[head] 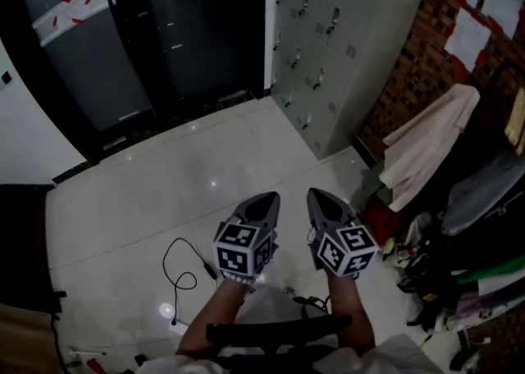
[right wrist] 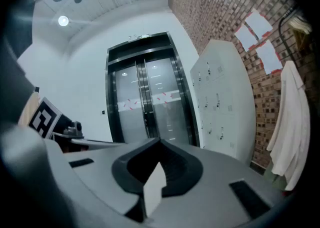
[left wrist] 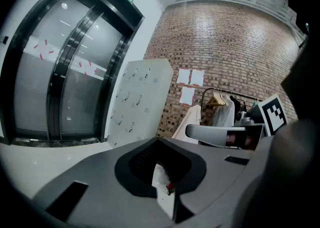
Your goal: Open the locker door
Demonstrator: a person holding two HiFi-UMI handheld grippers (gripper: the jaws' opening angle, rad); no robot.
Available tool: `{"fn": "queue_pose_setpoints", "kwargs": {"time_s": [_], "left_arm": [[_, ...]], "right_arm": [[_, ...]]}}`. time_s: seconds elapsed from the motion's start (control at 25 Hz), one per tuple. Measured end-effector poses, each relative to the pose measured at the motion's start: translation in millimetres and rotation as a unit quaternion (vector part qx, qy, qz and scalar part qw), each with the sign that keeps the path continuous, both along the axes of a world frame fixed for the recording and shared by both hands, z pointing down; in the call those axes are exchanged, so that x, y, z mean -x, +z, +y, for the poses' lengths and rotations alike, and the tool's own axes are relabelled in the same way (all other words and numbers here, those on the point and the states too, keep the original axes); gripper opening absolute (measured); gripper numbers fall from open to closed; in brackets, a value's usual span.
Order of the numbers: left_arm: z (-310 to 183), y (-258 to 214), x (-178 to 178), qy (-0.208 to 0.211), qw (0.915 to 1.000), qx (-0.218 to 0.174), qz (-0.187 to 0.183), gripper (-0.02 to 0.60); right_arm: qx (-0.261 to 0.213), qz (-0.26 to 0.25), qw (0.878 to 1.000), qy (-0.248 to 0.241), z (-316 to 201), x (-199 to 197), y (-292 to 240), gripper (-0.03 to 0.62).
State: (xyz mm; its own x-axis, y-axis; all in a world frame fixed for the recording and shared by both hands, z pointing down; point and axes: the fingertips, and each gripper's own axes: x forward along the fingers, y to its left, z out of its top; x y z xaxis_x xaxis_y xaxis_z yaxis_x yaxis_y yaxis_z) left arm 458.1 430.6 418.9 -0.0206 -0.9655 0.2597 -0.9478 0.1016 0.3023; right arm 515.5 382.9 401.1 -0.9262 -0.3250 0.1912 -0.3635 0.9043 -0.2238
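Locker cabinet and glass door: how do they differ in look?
The locker cabinet is pale grey, with many small doors; the glass door is dark-framed, with two tall panes. The locker cabinet stands beside the brick wall, the glass door in the white wall. Both look shut.

Jaws of right tool (right wrist: 159, 142) together; locker (right wrist: 222, 102) beyond.
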Motion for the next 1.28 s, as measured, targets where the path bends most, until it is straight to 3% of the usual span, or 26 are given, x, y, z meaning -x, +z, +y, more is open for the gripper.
{"fn": "queue_pose_setpoints", "kwargs": {"time_s": [0.8,1.04,1.28], "left_arm": [[28.7,31.9,56.0,0.013,0.9997,0.017,0.015,-0.006],[6.6,40.1,86.3,0.009,0.9996,0.019,0.017,-0.006],[-41.0,51.6,135.1,0.008,0.9996,0.024,0.01,-0.006]], "right_arm": [[0.009,0.023,0.999,0.022,23.9,51.4,29.5,0.006],[0.009,0.02,1.0,0.017,0.7,85.8,35.7,0.006],[0.013,0.007,1.0,0.01,-49.3,144.3,47.1,0.008]]}}
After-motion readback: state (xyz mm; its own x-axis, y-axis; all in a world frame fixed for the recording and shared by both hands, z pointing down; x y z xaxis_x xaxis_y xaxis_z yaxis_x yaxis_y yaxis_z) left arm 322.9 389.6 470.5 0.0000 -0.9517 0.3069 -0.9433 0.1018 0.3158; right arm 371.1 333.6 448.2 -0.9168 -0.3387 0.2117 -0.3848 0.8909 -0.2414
